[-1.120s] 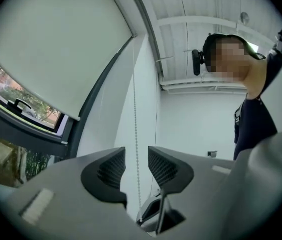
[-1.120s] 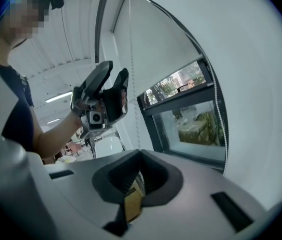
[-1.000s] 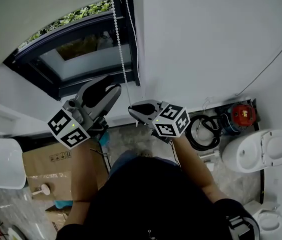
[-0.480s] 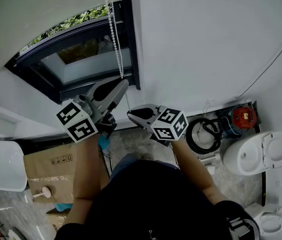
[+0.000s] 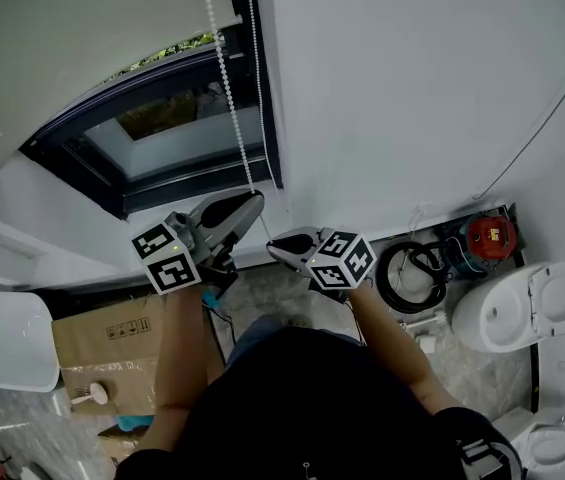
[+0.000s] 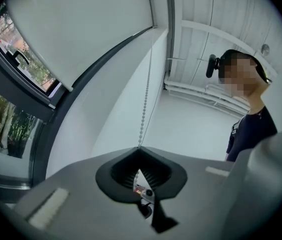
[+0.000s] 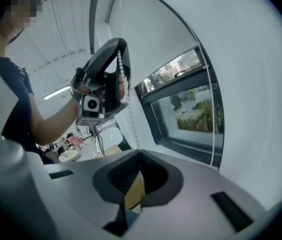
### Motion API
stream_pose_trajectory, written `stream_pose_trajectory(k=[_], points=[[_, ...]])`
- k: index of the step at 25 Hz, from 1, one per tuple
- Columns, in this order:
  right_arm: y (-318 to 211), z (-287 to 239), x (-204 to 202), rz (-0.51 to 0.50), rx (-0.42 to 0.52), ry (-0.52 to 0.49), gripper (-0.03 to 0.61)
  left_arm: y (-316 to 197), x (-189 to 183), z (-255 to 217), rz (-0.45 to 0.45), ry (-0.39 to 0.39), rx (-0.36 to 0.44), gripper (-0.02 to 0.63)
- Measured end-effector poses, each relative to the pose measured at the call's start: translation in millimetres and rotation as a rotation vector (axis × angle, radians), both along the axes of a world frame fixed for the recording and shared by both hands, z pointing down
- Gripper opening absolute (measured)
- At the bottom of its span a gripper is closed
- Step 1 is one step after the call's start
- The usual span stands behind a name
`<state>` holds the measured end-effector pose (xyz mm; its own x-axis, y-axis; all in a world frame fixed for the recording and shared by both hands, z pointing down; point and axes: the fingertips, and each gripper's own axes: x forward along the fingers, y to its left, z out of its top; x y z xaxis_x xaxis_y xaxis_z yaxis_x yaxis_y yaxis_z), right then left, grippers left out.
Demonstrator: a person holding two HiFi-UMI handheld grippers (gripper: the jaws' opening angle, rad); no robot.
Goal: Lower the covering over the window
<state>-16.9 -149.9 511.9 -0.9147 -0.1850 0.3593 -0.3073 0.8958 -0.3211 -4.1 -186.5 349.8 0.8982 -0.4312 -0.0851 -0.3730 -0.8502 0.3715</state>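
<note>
A pale roller blind covers the upper part of the dark-framed window. Its white bead chain hangs in two strands beside the frame. My left gripper has just closed, and it is shut on one strand. In the left gripper view the bead chain runs straight down into the left gripper's closed tips, below the blind. My right gripper sits just below and to the right, shut, with nothing visible between its tips. The right gripper view looks past the right gripper to the left gripper holding the beads.
A white toilet stands at the lower right, with a red-topped appliance and a coiled black hose beside it. A cardboard box and a white rounded object lie on the floor at the left.
The left gripper's jaws went from wide open to shut on the bead chain. Both grippers moved down, and the blind's lower edge sits lower over the glass.
</note>
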Motion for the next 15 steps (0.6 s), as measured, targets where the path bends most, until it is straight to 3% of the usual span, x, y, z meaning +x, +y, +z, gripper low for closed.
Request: stream_pose_trajectory(k=[3, 7, 11, 15], points=[[7.1, 25.5, 0.0, -0.015, -0.008, 0.088, 0.012, 3.3, 4.4, 26.9, 0.010, -0.098, -0.028, 0.012], [16.3, 44.4, 1.9, -0.004, -0.076, 0.071, 0.012, 9.3, 4.0, 48.1, 0.025, -0.050, -0.088, 0.012], [20.4, 61.4, -1.3, -0.026, -0.094, 0.118, 0.012, 11.0, 2.7, 65.2, 0.021, -0.099, -0.111, 0.012], [25.8, 72.4, -4.6, -0.032, -0.126, 0.118, 0.012, 15.4, -1.0, 76.9, 0.020, -0.083, -0.145, 0.012]])
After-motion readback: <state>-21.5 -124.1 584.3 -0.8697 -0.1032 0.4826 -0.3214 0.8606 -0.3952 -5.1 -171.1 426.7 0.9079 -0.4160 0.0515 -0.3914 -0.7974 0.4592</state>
